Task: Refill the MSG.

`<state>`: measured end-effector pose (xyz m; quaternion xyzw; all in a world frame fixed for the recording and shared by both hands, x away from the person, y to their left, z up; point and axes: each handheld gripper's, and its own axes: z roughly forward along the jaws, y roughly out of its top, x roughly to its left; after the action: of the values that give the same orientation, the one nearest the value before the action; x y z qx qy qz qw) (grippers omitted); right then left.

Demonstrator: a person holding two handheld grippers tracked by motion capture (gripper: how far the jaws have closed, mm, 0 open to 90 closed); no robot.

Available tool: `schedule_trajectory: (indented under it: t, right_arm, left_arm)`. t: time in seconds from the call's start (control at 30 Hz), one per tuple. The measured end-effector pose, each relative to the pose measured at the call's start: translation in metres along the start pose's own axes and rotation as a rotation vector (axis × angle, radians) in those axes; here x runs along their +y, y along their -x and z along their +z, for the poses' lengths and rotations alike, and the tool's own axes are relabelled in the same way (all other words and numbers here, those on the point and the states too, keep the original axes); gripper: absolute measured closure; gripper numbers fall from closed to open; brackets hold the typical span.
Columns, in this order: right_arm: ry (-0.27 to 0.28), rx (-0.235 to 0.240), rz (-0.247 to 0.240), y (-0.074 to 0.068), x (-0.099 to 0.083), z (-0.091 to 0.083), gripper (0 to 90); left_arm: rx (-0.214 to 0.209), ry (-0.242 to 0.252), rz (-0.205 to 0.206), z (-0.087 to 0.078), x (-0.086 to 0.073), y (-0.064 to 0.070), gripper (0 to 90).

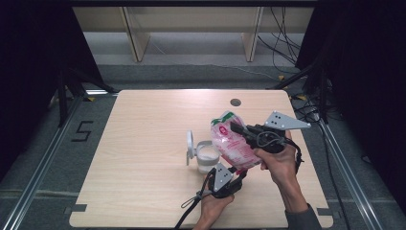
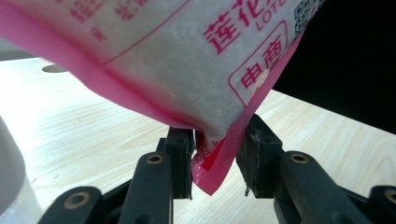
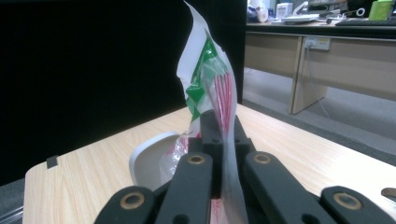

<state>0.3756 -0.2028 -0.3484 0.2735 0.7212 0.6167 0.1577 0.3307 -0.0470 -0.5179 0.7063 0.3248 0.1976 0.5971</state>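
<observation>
Pale wood worktop [image 1: 143, 158], dark surround. Pink-white powder bag [image 1: 232, 143] aloft, tilted over white lidded jar [image 1: 207, 158]. My right gripper [image 1: 246, 132] jaws clamped on top seam; left gripper [image 1: 234, 179] jaws apart, straddling bottom corner, just below bag.

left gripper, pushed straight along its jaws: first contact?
Likely the pink bag. Its bottom corner already sits between the jaws of the left gripper, and the bag's body hangs just ahead. The table lies below that line; depth is unclear.
</observation>
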Motion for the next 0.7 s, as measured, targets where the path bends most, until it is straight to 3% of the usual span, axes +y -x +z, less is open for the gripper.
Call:
schedule_trajectory:
  t: [0.07,0.13,0.2,0.23,0.4,0.43,0.57,0.6,0.7]
  right_arm:
    - [0.006,-0.012,-0.026,0.003,0.001,-0.002,90.0]
    - [0.009,-0.008,0.012,0.002,0.0,-0.004,90.0]
    - [0.029,-0.004,0.003,0.005,0.001,-0.006,90.0]
    - [0.034,0.002,0.023,0.005,0.0,-0.007,90.0]
    - [0.031,-0.005,0.026,0.007,-0.001,-0.01,90.0]
    - [0.032,-0.004,0.026,0.007,-0.001,-0.01,90.0]
    - [0.03,-0.017,0.026,0.006,-0.002,-0.011,90.0]
    - [0.033,-0.016,0.023,0.007,-0.002,-0.011,90.0]
    - [0.037,-0.016,0.015,0.008,-0.003,-0.012,90.0]
  left_arm:
    - [-0.005,-0.007,-0.009,-0.001,0.001,0.001,63.9]
    - [-0.016,-0.01,-0.008,-0.004,0.003,0.002,63.5]
    - [-0.019,-0.03,-0.005,-0.007,0.004,0.002,62.2]
    - [-0.02,-0.039,0.002,-0.009,0.004,0.003,61.6]
    - [-0.047,-0.063,0.027,-0.016,0.003,0.002,58.9]
    - [-0.033,-0.075,0.026,-0.018,0.003,0.003,58.5]
    - [-0.052,-0.067,0.017,-0.024,0.003,0.001,56.7]
    - [-0.067,-0.055,-0.01,-0.024,0.003,0.002,56.5]
    - [-0.05,-0.058,-0.004,-0.028,0.004,0.001,55.8]
